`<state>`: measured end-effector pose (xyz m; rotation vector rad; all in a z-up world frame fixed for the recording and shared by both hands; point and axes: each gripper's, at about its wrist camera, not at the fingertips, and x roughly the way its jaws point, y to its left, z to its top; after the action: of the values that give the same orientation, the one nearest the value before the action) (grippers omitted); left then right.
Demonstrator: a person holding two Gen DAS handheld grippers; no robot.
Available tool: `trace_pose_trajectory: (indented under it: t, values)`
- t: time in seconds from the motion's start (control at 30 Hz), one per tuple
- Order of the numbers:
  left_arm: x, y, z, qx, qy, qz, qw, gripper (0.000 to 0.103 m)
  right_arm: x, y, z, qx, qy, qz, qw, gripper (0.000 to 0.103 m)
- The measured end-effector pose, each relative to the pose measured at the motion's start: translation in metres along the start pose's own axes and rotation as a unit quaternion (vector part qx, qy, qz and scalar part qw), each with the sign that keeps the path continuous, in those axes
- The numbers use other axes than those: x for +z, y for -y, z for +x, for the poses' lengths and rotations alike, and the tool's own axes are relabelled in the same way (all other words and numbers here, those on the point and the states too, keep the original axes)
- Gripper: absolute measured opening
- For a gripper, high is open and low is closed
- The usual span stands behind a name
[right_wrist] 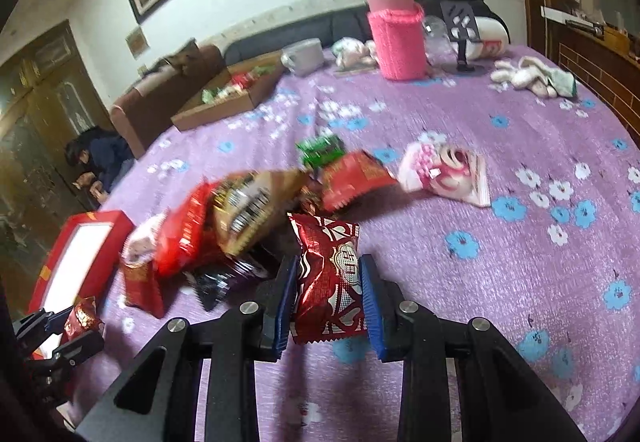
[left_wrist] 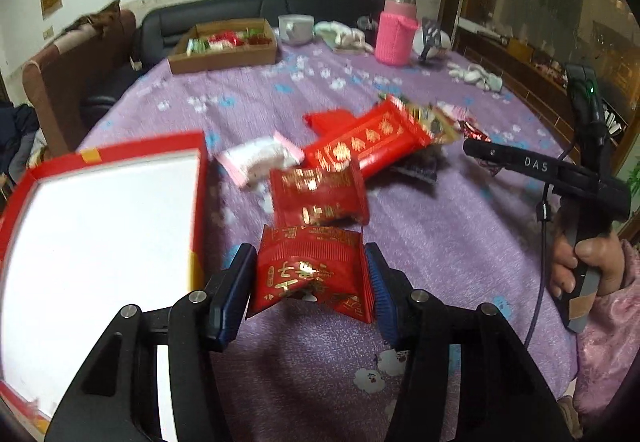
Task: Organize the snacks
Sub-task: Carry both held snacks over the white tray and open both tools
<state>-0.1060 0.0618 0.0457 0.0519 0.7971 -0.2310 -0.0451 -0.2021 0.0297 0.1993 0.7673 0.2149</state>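
Note:
My left gripper (left_wrist: 310,274) is shut on a small red snack packet with gold print (left_wrist: 310,268), held above the purple cloth just right of a red box with a white inside (left_wrist: 100,218). A second such packet (left_wrist: 320,194) lies just beyond it. My right gripper (right_wrist: 328,290) is shut on a shiny red and white snack packet (right_wrist: 330,278). A pile of snacks lies past it: a long red pack (left_wrist: 372,140), a brown bag (right_wrist: 248,206), a green packet (right_wrist: 320,150) and a pink and white packet (right_wrist: 444,174). The left gripper also shows in the right wrist view (right_wrist: 74,326).
A cardboard tray of sweets (left_wrist: 224,46) stands at the far left of the table. A pink-sleeved bottle (right_wrist: 394,30), a grey mug (right_wrist: 304,56), white cloths (right_wrist: 528,76) and a stand (right_wrist: 464,30) stand at the back. A sofa runs behind.

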Motion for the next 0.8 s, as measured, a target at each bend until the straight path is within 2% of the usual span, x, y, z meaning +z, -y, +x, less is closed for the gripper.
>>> trace_pose_trajectory:
  t: [0.1,0.23,0.4,0.5,0.63,0.8]
  values:
    - [0.004,-0.003,-0.019,0.009,0.029,0.003,0.9995,0.053,0.001,-0.001,-0.008,0.009,0.022,0.000,1.000,0.032]
    - [0.003,-0.017,-0.042,0.040,0.066,0.004,0.9970,0.053,0.003,-0.003,-0.011,0.012,0.035,-0.002,0.999,0.032]
    - [-0.003,-0.048,-0.054,0.091,0.083,-0.012,0.9924,0.053,0.003,-0.010,-0.009,0.016,0.031,-0.008,0.999,0.032]
    - [-0.009,-0.070,-0.053,0.115,0.077,-0.030,0.9899,0.053,0.004,-0.022,-0.013,0.038,0.031,-0.008,0.999,0.031]
    - [-0.019,-0.096,-0.047,0.135,0.060,-0.057,0.9874,0.053,0.004,-0.065,-0.014,0.077,0.021,-0.032,0.996,0.031]
    - [-0.033,-0.113,-0.048,0.152,0.055,-0.069,0.9844,0.053,-0.003,-0.142,-0.003,0.144,-0.009,-0.084,0.986,0.031]
